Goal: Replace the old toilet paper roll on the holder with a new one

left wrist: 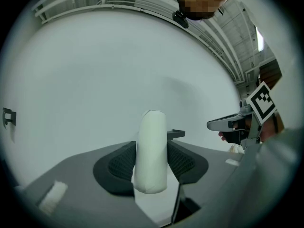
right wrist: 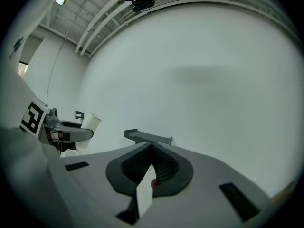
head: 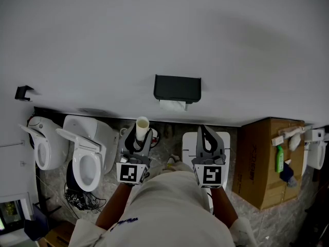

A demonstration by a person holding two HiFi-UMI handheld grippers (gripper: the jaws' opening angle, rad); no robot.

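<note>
The left tongs (head: 138, 138) stand half open and clamped on a bare cream tube (left wrist: 151, 151) — their ribbed pads press on it from both sides, and it stands upright between them with its top clear above the tips. The right tongs (right wrist: 152, 147) are fully closed with nothing in them, the two pads meeting at the tip. Both point level at a plain pale wall (head: 154, 35), side by side and apart from each other, each borne on a bare forearm. On that wall, ahead of the gap between the two tongs and clear of both, hangs the black holder (head: 177, 88); some white paper (head: 172, 105) shows just below its lid, though whether a full roll sits inside cannot be told. The tube is held to the left of the holder, not touching it. On the floor at the wall's foot stand two white toilets (head: 87, 156), well left of the tongs, and on the right a brown box (head: 262, 163) — a green bottle (head: 279, 158) lies at its right edge.
</note>
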